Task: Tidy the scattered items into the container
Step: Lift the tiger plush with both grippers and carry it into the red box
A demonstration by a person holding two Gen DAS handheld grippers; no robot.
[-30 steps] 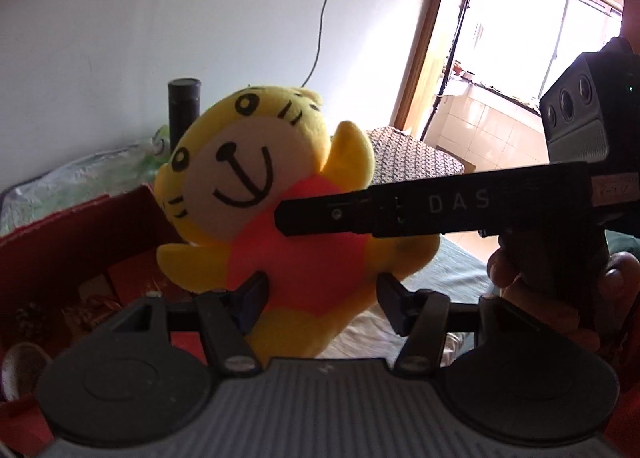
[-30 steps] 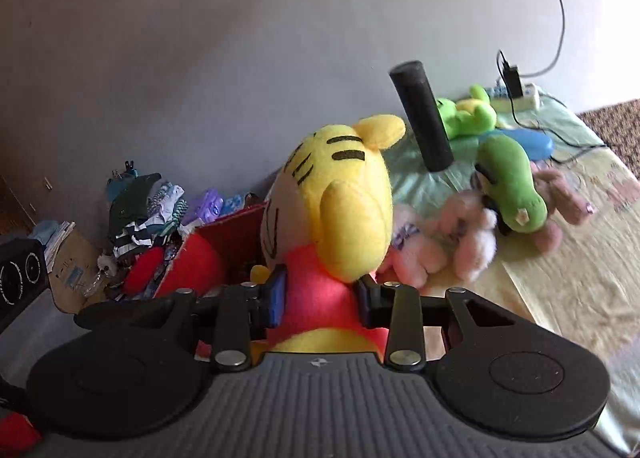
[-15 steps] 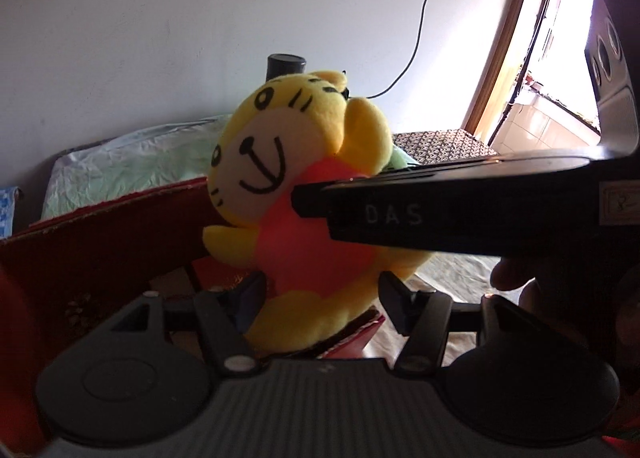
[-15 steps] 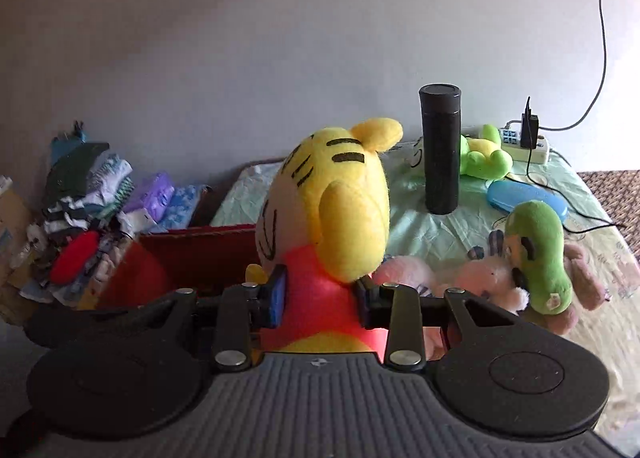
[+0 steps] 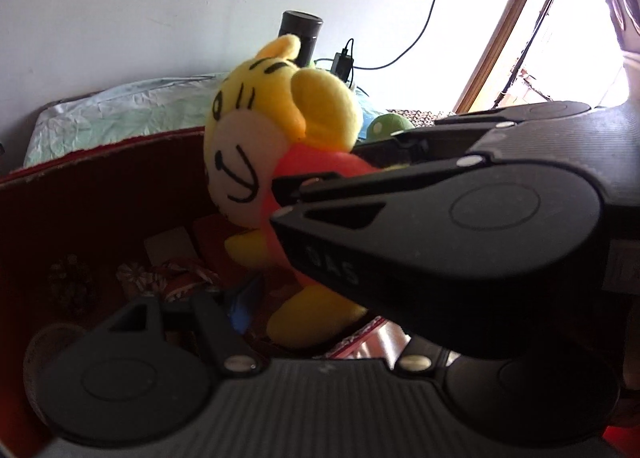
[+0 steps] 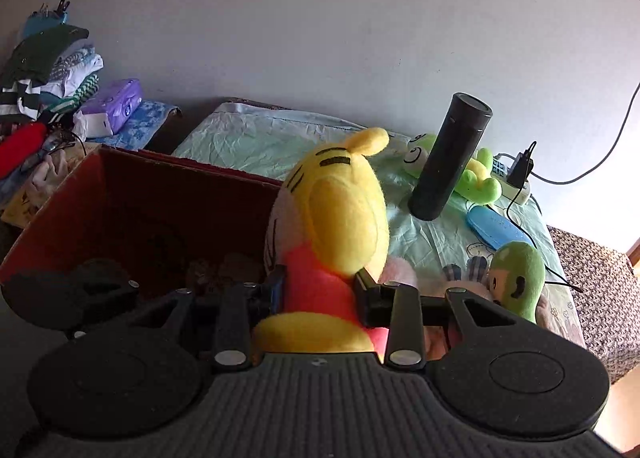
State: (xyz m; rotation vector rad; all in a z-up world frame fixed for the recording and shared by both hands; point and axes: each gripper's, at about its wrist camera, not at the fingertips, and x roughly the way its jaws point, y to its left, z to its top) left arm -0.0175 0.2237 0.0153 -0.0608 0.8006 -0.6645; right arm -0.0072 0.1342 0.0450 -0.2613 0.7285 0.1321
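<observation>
Carrying step in hand: the yellow plush tiger in a red-orange shirt [image 6: 332, 242] is clamped at the torso between the jaws of the right gripper [image 6: 320, 294], which are closed part-way onto the soft body, pads pressing in on both sides. The head stands above the jaws, the legs bulge out below them.

In the left wrist view the same toy [image 5: 280, 162] is seen hanging over the open dark-red cardboard box [image 5: 100, 194], feet about level with the near rim, face turned toward the box interior. The box [image 6: 132, 194] lies ahead and to the left of the right jaws; small patterned items are already inside, not identifiable.

Left gripper [image 5: 320, 322]: jaws have just been opening. Only one blue-padded finger [image 5: 240, 306] is visible; the other is hidden behind the right gripper's body. The visible pad is clear of the plush. No grip by the left is judged.

Next move, as judged: the toy is to be brought fully inside the box walls and lowered, then the right jaws opened to release it. The left gripper should be kept out of the drop path, as the two tools are crowded together.

Still outside on the pale-green bed sheet [image 6: 248, 138], right of the jaws: green frog plush [image 6: 480, 174], green-headed plush [image 6: 520, 274], pink plush [image 6: 396, 266], dark cylindrical flask [image 6: 452, 158], blue case [image 6: 496, 228]. Much of the task is judged left to do.
</observation>
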